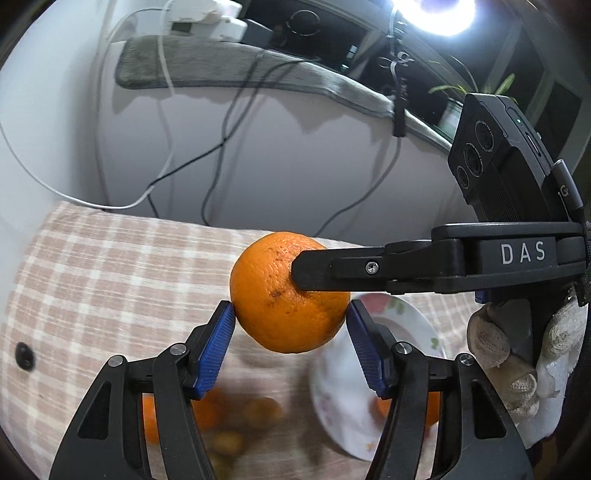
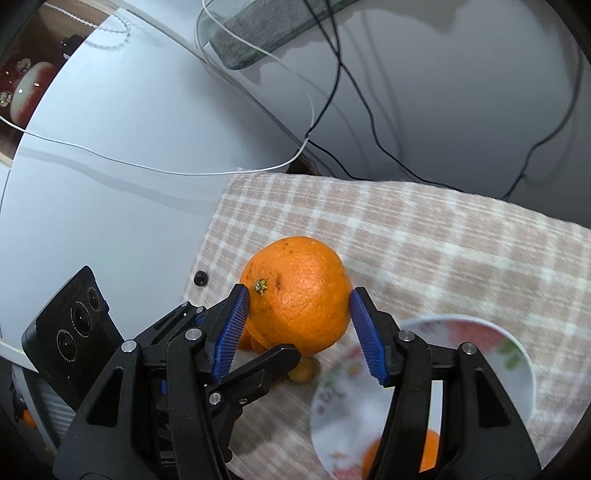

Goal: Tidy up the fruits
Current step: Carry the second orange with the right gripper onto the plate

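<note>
A large orange is held in the air above the checked cloth. My left gripper has its blue pads touching both sides of it. My right gripper also has its pads against the same orange, and its black finger crosses the fruit in the left wrist view. Below, a floral plate holds another orange. More oranges and small yellow-brown fruits lie blurred on the cloth.
Black and white cables hang over the white surface behind the cloth. A grey mat lies further back. A bright lamp shines at top right. A small black knob sits at the cloth's left edge.
</note>
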Tool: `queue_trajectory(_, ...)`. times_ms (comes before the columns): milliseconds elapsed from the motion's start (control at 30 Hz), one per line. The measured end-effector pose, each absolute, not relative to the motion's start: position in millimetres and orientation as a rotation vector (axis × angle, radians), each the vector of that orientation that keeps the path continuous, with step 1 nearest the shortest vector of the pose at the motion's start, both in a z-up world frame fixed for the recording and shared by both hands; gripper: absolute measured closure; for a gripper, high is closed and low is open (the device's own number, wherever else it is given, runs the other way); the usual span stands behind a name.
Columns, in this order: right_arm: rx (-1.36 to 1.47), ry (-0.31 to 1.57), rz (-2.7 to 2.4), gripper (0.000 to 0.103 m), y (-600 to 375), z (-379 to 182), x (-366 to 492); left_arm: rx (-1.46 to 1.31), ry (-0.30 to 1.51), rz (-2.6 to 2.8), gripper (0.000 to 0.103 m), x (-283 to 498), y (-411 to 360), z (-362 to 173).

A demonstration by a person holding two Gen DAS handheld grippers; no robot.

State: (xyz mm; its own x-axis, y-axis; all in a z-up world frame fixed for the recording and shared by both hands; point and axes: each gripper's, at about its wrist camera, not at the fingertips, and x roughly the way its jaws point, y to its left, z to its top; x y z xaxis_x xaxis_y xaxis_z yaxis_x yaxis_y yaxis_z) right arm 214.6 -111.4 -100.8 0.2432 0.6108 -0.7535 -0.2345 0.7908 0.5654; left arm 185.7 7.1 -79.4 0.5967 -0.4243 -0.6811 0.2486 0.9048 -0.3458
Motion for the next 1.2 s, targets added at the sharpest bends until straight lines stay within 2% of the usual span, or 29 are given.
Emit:
queue_trajectory(633,0.389,1.183,0.528,0.043,-175,-116,173,-0.138,0.892,-0.466,0.041,166,-62,-89)
queue_trajectory(1200,0.422,1.195,0.518,0.044,-194,-125,166,-0.084,0.895,-0.496,0.041,164,-84,-90)
